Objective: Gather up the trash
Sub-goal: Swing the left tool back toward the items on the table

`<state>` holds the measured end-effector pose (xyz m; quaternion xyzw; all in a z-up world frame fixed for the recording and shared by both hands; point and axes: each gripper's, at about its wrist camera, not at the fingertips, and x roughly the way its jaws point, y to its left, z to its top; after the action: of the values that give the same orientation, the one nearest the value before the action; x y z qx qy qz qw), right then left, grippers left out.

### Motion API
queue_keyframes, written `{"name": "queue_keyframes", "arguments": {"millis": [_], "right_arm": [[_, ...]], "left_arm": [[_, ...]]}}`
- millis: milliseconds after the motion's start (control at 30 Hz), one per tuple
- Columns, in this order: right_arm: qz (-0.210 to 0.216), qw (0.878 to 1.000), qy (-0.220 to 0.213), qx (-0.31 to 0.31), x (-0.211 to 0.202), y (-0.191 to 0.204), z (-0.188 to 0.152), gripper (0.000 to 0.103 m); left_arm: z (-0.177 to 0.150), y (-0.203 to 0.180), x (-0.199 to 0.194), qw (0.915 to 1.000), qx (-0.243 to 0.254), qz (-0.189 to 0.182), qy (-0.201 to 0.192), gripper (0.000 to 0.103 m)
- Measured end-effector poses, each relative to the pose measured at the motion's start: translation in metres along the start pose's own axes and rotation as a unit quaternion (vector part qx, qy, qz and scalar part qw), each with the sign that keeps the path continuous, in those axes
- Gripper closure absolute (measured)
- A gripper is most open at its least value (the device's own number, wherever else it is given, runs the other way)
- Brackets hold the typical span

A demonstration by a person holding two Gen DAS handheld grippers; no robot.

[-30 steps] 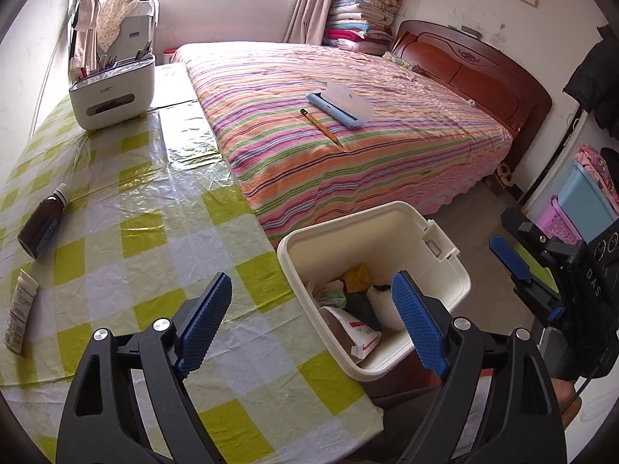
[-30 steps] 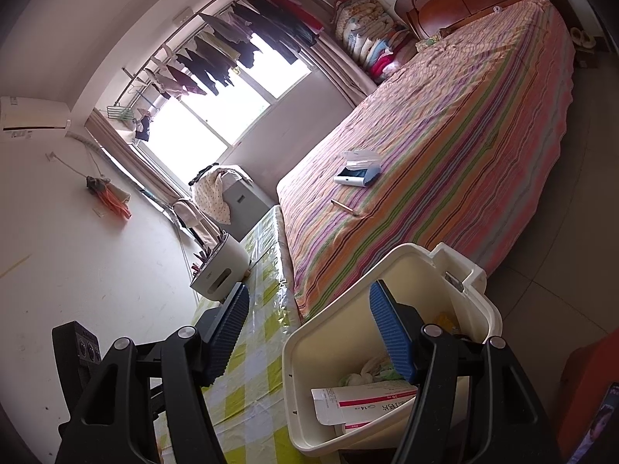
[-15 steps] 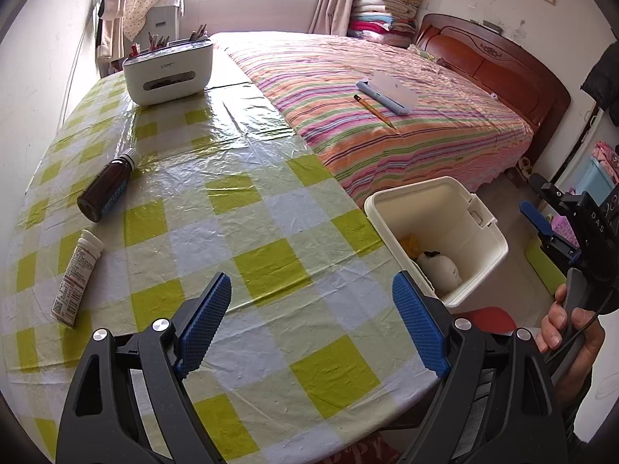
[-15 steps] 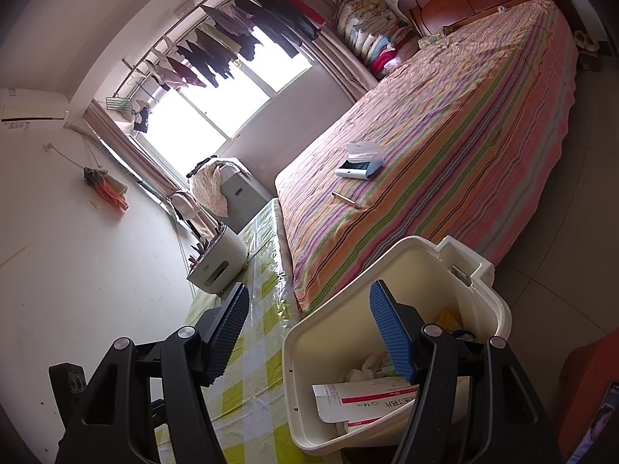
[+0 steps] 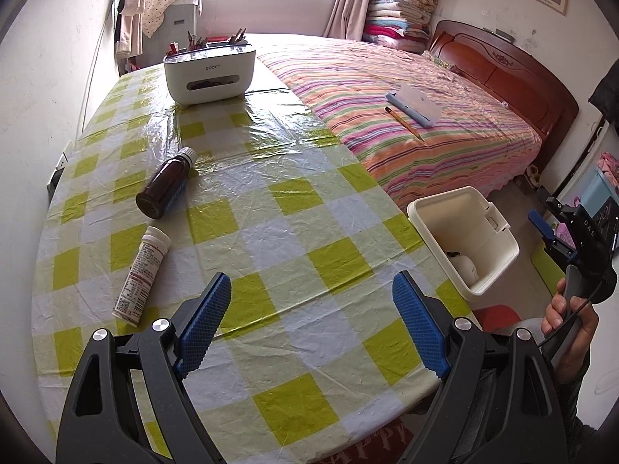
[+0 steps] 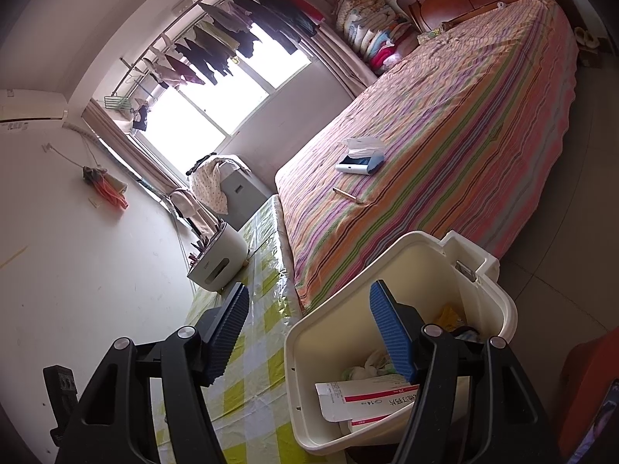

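Not much to read here. The red-and-white carton in the bin, around 6 o'clock in the right wrist view, has print, but only "14" comes through. The right gripper's body, at 3 o'clock in the left wrist view, says "DAS". The white tube and organizer labels are too small.

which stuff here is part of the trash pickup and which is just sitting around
For the job:
- brown bottle, lying on the table
- white tube, lying beside it
- white bin, already holding a box and wrappers
- left gripper, open and empty

Lying about:
- white organizer with pens
- pencil and pencil case on the bed
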<state>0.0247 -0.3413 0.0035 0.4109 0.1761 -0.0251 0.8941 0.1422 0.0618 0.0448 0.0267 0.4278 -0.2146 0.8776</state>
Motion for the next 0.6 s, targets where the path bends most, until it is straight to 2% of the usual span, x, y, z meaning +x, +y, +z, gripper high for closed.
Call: {"name": "queue_keyframes", "arguments": {"millis": [200, 300, 467, 600], "right_arm": [[-0.009, 1.000, 0.003, -0.010, 0.005, 0.008, -0.002, 0.040], [-0.014, 1.000, 0.011, -0.013, 0.010, 0.011, -0.006, 0.040], [-0.020, 0.999, 0.027, -0.023, 0.019, 0.020, -0.012, 0.040], [-0.020, 0.999, 0.032, -0.034, 0.026, 0.031, -0.017, 0.040]], "left_arm": [[0.005, 0.038, -0.015, 0.9995, 0.000, 0.021, -0.024, 0.018], [0.005, 0.063, -0.013, 0.9991, -0.017, 0.025, -0.028, 0.018], [0.003, 0.103, 0.007, 0.9973, -0.057, 0.046, -0.002, 0.018], [0.003, 0.123, 0.017, 0.9952, -0.068, 0.070, 0.003, 0.018]]}}
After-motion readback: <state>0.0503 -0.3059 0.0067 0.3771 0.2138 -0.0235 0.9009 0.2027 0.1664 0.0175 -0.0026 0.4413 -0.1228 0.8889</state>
